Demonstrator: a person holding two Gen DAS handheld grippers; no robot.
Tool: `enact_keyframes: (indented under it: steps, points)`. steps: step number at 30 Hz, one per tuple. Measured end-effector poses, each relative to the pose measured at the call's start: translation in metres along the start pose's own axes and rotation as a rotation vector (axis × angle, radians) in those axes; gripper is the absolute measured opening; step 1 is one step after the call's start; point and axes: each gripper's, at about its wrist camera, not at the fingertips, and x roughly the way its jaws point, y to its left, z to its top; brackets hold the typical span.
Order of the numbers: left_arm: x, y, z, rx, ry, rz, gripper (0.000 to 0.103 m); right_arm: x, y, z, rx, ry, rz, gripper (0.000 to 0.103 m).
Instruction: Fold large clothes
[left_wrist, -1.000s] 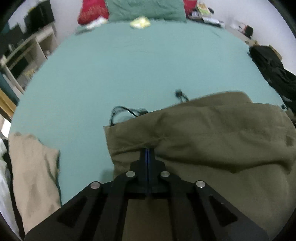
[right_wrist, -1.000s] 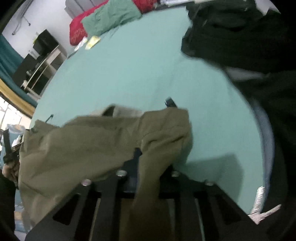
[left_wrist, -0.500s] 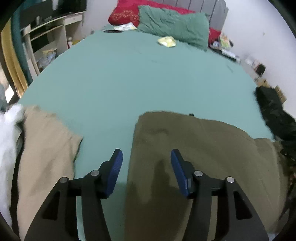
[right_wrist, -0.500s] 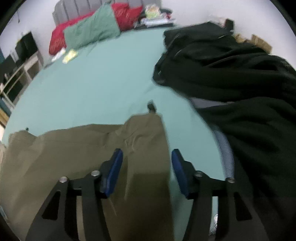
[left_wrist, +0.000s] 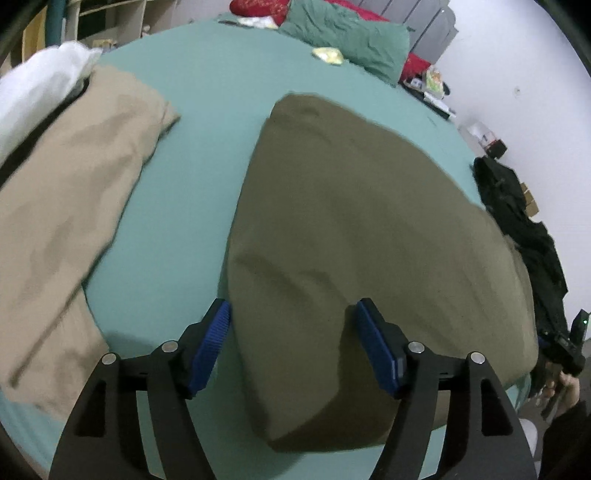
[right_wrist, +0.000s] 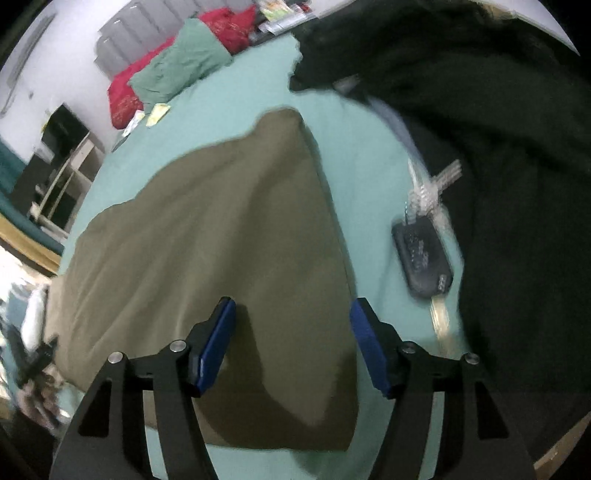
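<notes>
An olive-green garment (left_wrist: 354, 236) lies folded flat on the teal bed (left_wrist: 199, 110). It also shows in the right wrist view (right_wrist: 221, 236). My left gripper (left_wrist: 293, 343) is open and empty above the garment's near left corner. My right gripper (right_wrist: 291, 339) is open and empty above the garment's near right corner. The blue pads (left_wrist: 212, 341) of the left gripper and the blue pads (right_wrist: 216, 345) of the right gripper touch nothing.
A beige garment (left_wrist: 70, 206) lies left of the olive one, with white cloth (left_wrist: 37, 88) behind it. A pile of black clothes (right_wrist: 498, 147) lies to the right, with a dark pouch (right_wrist: 421, 254) beside it. Green and red pillows (left_wrist: 343, 33) sit at the bed's head.
Both grippers were shut on the olive garment a second ago. They have opened, let it drop flat on the bed, and pulled back above its near corners.
</notes>
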Motion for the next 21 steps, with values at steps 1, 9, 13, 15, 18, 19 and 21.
enact_keyframes:
  steps: [1,9,13,15,18,19,21]
  points:
    - [0.003,0.001,-0.002,-0.009,0.011,-0.004,0.074,0.002,-0.004,-0.003,0.039,0.01,0.032,0.065]
    - [0.02,0.015,-0.027,-0.074,0.08,-0.04,0.074,0.022,-0.008,-0.036,0.268,0.01,0.156,0.065]
    - [0.021,0.006,-0.039,-0.045,0.052,-0.022,0.067,0.025,-0.004,-0.041,0.322,-0.023,0.157,0.067]
    - [0.021,-0.003,-0.041,-0.019,0.058,-0.064,0.041,0.025,-0.001,-0.045,0.326,-0.061,0.164,0.066]
    - [0.017,-0.017,-0.045,0.017,0.041,-0.033,0.024,0.029,0.001,-0.047,0.323,-0.051,0.213,0.034]
    - [0.015,-0.021,-0.046,0.026,0.039,-0.022,0.02,0.03,0.005,-0.047,0.31,-0.039,0.211,0.031]
    - [0.009,-0.025,-0.045,0.026,0.046,-0.015,0.017,0.022,0.016,-0.043,0.244,-0.039,0.157,0.021]
